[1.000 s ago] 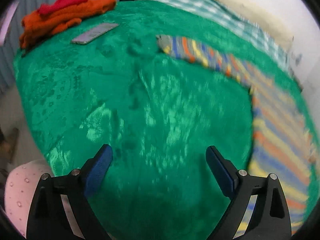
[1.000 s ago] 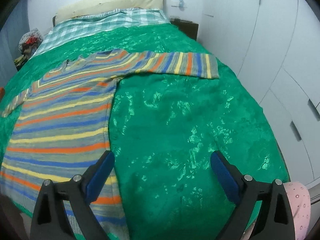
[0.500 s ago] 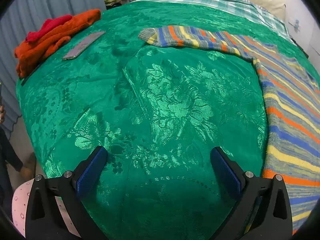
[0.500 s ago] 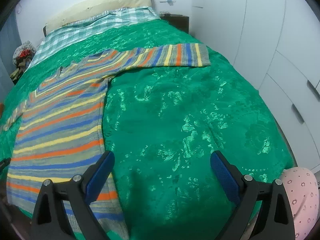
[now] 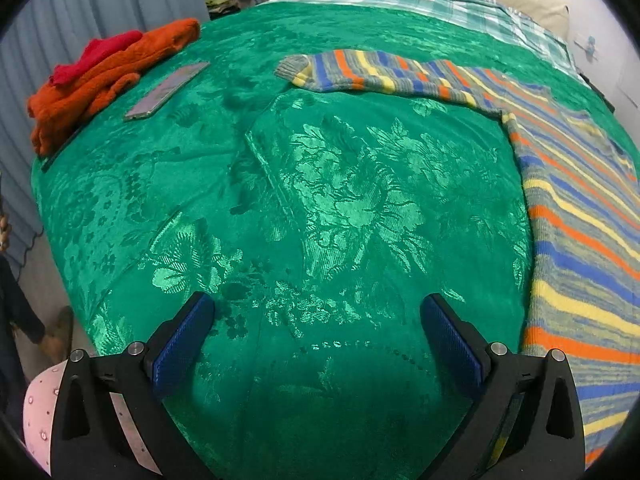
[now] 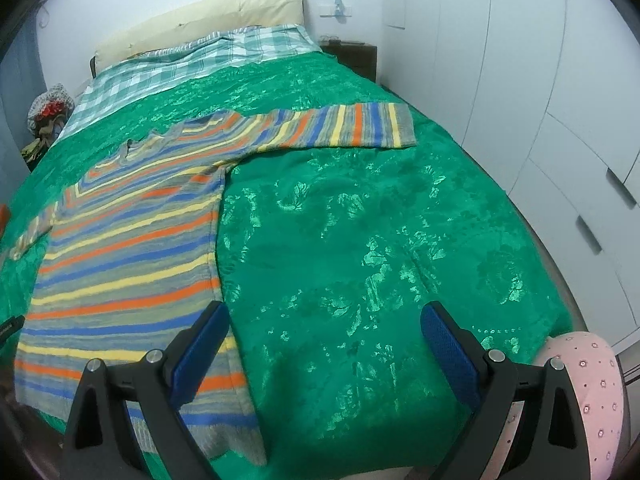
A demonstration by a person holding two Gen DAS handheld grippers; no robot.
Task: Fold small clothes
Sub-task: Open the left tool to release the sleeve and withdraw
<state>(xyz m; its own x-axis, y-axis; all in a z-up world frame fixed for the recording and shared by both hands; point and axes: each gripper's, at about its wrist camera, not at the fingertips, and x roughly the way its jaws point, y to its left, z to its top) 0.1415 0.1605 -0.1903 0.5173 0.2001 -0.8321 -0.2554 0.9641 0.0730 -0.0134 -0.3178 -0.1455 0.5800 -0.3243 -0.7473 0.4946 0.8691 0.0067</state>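
A striped sweater (image 6: 132,256) in grey, blue, orange and yellow lies flat on the green bedspread (image 6: 360,240), sleeves spread out. Its right sleeve (image 6: 352,128) reaches toward the wardrobe side. In the left wrist view the sweater's body (image 5: 580,240) is at the right and its left sleeve (image 5: 380,74) stretches across the top. My left gripper (image 5: 316,332) is open and empty over bare bedspread (image 5: 320,200), left of the sweater. My right gripper (image 6: 324,336) is open and empty, its left finger over the sweater's lower right edge.
An orange and red pile of clothes (image 5: 104,76) and a flat phone-like slab (image 5: 166,90) lie at the bed's far left. A checked sheet (image 6: 192,64) and pillow (image 6: 200,20) are at the head. White wardrobe doors (image 6: 540,100) stand right of the bed.
The left wrist view has swung right and steadied, so the sweater sleeve and body now show more fully. The right gripper has shifted slightly. Both stay open.
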